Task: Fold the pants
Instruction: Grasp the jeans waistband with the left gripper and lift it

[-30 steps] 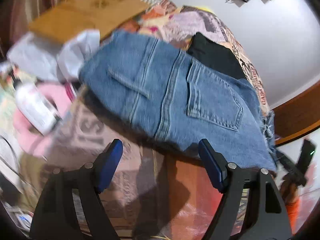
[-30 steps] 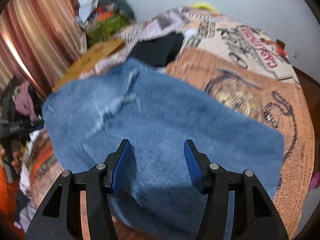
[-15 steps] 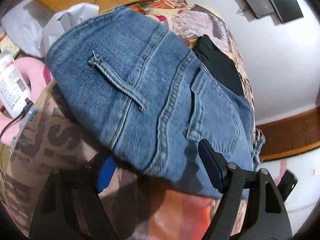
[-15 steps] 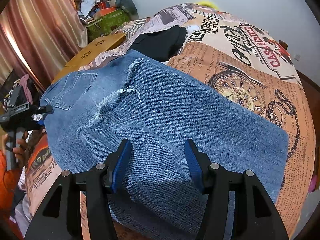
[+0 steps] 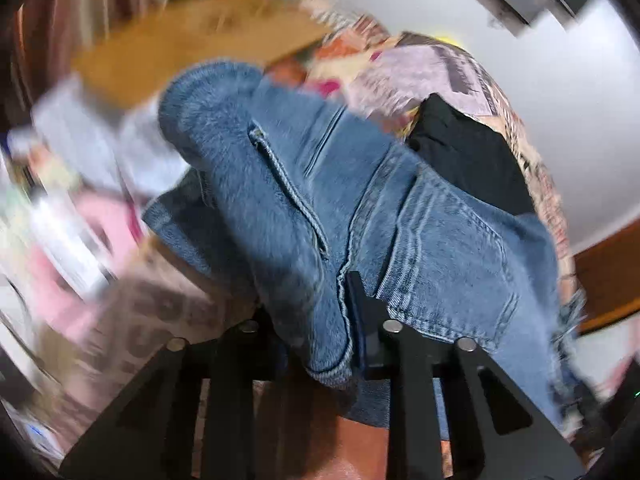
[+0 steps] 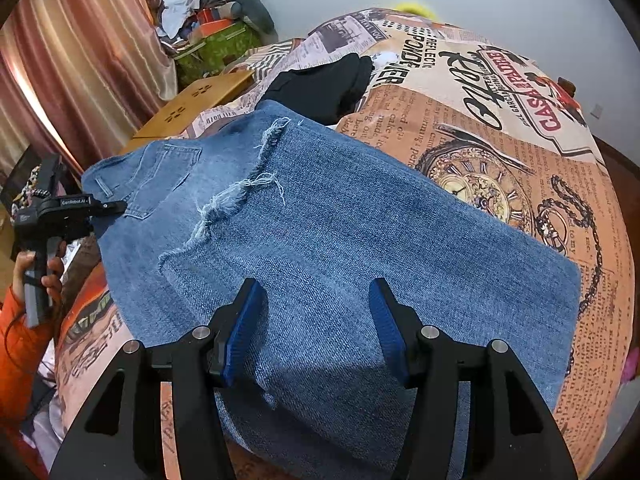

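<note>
Blue jeans [image 6: 340,240] lie folded on a bed with a newspaper-print cover [image 6: 520,128]. The frayed leg ends lie across the middle of the jeans. My right gripper [image 6: 316,324] is open and empty, its jaws just above the near folded part of the jeans. My left gripper [image 5: 344,320] is shut on the waistband edge of the jeans [image 5: 320,216] and lifts it, bunching the denim; that view is blurred. The left gripper also shows in the right wrist view [image 6: 108,208] at the far left, at the waist end by the back pocket.
A black garment [image 6: 324,84] lies on the bed beyond the jeans. A wooden board [image 6: 192,104] sits at the bed's far left, with a curtain [image 6: 80,60] and a clutter pile behind. White and pink items [image 5: 80,208] lie left of the waistband.
My left gripper has closed on the waistband edge and is lifting it, bunching the denim. My right gripper stays open over the jeans, nearly still.
</note>
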A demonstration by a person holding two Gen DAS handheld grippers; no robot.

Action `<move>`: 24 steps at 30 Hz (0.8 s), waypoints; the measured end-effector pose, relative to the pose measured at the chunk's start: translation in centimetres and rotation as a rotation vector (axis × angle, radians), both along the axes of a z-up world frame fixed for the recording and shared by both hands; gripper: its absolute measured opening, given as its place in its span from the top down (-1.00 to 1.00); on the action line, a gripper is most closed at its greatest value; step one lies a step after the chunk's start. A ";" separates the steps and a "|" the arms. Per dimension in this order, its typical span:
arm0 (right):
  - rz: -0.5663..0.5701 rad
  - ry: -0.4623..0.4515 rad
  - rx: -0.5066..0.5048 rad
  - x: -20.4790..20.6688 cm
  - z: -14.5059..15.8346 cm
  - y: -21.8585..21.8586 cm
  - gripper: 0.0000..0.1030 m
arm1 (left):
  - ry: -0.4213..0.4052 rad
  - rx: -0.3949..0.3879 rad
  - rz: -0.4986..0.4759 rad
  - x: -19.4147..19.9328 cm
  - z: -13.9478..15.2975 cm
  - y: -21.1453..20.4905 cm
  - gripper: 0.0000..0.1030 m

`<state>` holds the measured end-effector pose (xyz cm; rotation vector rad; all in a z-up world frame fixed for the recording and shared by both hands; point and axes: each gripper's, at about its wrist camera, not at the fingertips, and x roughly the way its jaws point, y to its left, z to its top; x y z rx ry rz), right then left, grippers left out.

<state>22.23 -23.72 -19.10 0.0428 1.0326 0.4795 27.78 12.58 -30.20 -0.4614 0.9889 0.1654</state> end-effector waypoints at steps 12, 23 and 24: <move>-0.083 -0.015 0.067 -2.6 1.5 -3.8 -0.02 | -0.196 0.215 -0.066 -4.1 9.8 -2.5 0.63; -0.305 -0.019 0.058 -4.4 0.5 -13.2 -0.02 | -0.431 0.328 -0.261 -4.1 19.4 -12.6 0.64; -0.316 -0.009 0.064 -4.5 0.1 -13.9 -0.02 | -0.444 0.331 -0.280 -4.0 19.9 -13.5 0.64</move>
